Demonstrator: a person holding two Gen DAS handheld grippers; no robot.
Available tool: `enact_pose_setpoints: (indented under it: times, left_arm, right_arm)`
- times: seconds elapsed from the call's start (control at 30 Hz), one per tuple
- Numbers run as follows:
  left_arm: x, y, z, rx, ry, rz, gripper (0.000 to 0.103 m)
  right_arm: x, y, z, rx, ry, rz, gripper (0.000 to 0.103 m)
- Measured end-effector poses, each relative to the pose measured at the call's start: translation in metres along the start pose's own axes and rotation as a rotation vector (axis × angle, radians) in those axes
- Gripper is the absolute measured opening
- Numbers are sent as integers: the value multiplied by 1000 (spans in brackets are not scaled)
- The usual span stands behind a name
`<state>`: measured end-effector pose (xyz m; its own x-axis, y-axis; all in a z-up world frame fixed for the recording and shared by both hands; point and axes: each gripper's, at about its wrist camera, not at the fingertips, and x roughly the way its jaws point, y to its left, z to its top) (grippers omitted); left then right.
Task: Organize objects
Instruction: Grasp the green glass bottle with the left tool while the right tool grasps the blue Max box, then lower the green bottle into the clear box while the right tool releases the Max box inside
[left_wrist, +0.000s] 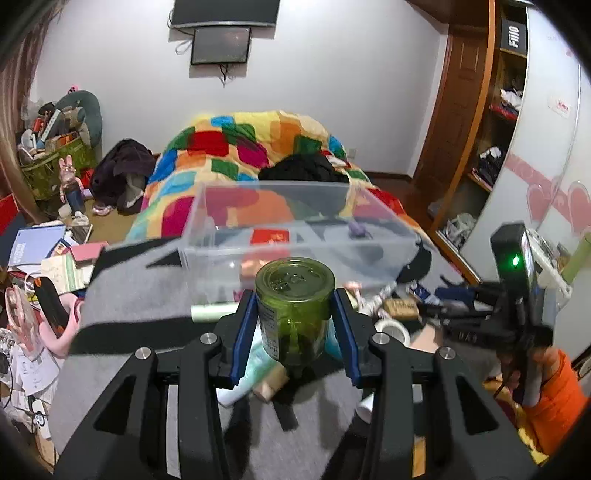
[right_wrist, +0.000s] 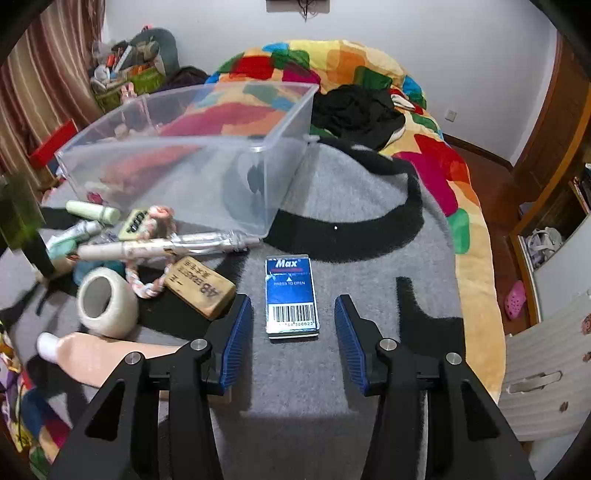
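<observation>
2 grippers work over the grey blanket (right_wrist: 332, 369): the left gripper (left_wrist: 295, 325) clamps a green glass jar (left_wrist: 293, 306), rigid, slick and breakable, by its sides, before the clear bin (left_wrist: 295, 236). The right gripper (right_wrist: 293, 332) stands parted, untouching, around a blue Max box (right_wrist: 291, 295) lying flat near the blanket's middle; it looks light and stiff, best pinched across its long edges.

One clear bin (right_wrist: 192, 162), one green jar (left_wrist: 294, 310), one blue box (right_wrist: 291, 295), one eraser (right_wrist: 201, 286).

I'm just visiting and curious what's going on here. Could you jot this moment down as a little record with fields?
Setting: grey blanket on a bed, cluttered bedroom
Left gripper: blue fingers shut on green glass jar, lifted off the blanket
Right gripper: open, fingers either side of blue Max box, not touching it
Container: clear plastic bin, standing beyond the clutter
Loose items: tape roll, 4B eraser, pink tube, braided rope
</observation>
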<state>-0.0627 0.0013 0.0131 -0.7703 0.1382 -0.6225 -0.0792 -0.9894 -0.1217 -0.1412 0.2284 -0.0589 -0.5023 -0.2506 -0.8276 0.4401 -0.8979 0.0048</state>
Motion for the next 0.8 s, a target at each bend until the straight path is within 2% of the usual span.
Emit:
enact_pose_setpoints:
  times: [0.07,0.1,0.27,0.43,0.67,0.8]
  left_arm:
    - [-2,2,6,-4,-17,3,41]
    - [-2,3,10,-7,-25,3,41]
    - [-4,7,25,-17,-59,13,41]
    - [-8,10,43,-13,-103,34,41]
    - [-5,17,70,1,-153,104,41]
    - [9,27,81,7,-155,162,41]
  right_arm:
    - [-1,-2,1,4,0,10,27]
    - [-2,-3,1,8,-2,5,25]
    - [-14,-10,4,41,-37,2,25]
    - [-44,-13,20,77,-125,19,25]
    - [-74,1,52,61,-234,54,25]
    - [-72,14,72,42,-253,80,25]
